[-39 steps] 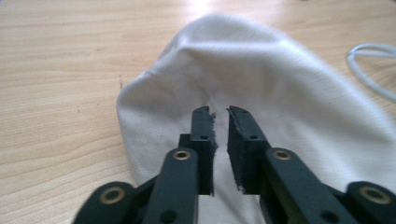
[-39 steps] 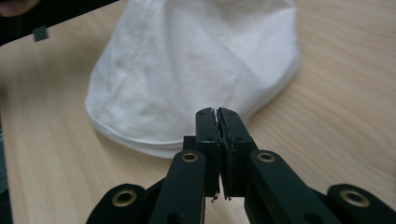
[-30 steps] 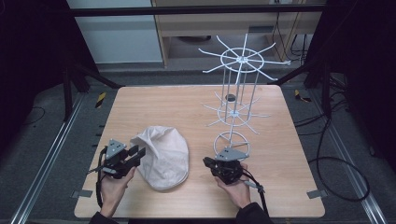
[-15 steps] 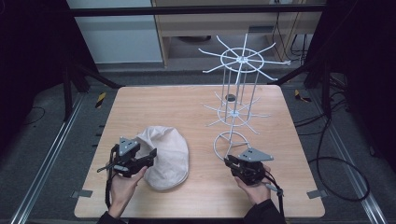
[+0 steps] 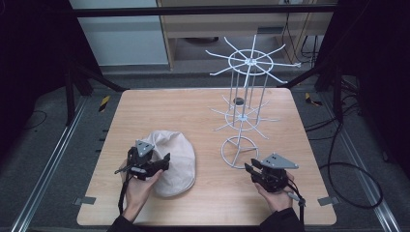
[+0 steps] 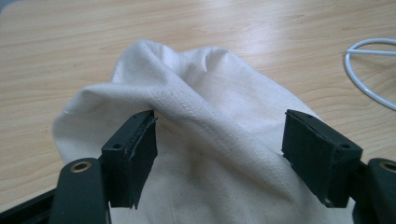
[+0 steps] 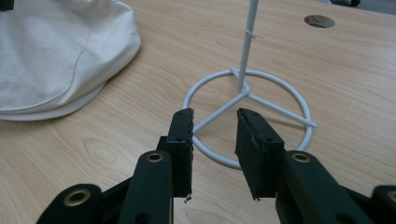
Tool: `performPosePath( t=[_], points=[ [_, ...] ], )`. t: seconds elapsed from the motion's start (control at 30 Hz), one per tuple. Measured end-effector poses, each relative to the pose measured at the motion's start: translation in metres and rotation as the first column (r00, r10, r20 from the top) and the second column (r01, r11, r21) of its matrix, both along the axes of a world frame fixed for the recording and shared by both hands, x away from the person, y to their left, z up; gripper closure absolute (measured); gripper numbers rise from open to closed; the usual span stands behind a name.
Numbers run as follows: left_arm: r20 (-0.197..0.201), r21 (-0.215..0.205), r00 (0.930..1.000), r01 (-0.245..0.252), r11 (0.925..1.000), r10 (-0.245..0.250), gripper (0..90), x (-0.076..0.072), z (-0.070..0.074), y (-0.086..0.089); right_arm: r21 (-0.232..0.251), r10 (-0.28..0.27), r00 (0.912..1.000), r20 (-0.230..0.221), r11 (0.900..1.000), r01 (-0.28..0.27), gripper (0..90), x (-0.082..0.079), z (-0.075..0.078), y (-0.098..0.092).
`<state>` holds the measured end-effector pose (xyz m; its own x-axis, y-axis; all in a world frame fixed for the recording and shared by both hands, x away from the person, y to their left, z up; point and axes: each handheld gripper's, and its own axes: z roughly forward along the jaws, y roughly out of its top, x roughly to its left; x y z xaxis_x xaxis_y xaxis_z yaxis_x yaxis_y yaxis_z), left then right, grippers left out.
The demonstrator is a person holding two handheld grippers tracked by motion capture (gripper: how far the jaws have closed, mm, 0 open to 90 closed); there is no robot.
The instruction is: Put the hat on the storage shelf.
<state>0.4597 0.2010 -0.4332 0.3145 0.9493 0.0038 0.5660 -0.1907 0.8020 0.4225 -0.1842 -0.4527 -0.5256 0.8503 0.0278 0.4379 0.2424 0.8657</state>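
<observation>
The wooden table [image 5: 203, 104] carries a tall white wire rack [image 5: 244, 104] toward 1 o'clock of its centre, its ring base [image 7: 247, 116] planted near the right-hand edge. A cream cloth cap [image 5: 171, 157] lies at about 7 o'clock, well apart from that base.

The left gripper [image 5: 152, 164] sits over the cap's left side, jaws spread wide with a raised fold of cloth [image 6: 196, 105] between them, nothing pinched yet. If they close here they may take only the top ridge, and the loose fabric could slip out or the cap come up lopsided and sag.

The right gripper [image 5: 256, 173] hovers at 5 o'clock of the ring base, jaws partly open and empty, aimed at the ring. The rack looks light and top-heavy, so a nudge against its rim could skate or tip it, and a trailing cable [image 5: 126, 191] could drag the cap.
</observation>
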Motion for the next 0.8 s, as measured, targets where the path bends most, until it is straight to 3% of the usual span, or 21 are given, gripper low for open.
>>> performPosePath(
  t=[0.13,0.63,0.8],
  points=[
    [-0.033,-0.004,0.9994,-0.011,0.9999,0.011,29.3,0.006,-0.007,0.002,-0.007,-0.017,0.9998,-0.012,1.000,0.016,65.3,0.003,-0.003,-0.004],
    [-0.078,-0.016,0.9966,-0.030,0.9994,0.028,79.2,0.007,-0.006,0.019,0.010,-0.082,0.9959,-0.039,0.997,0.083,64.3,0.010,-0.007,-0.024],
    [-0.076,-0.019,0.9966,-0.033,0.9993,0.032,86.4,0.009,-0.004,0.027,0.012,-0.096,0.9947,-0.037,0.995,0.097,64.3,0.012,-0.007,-0.029]
  ],
)
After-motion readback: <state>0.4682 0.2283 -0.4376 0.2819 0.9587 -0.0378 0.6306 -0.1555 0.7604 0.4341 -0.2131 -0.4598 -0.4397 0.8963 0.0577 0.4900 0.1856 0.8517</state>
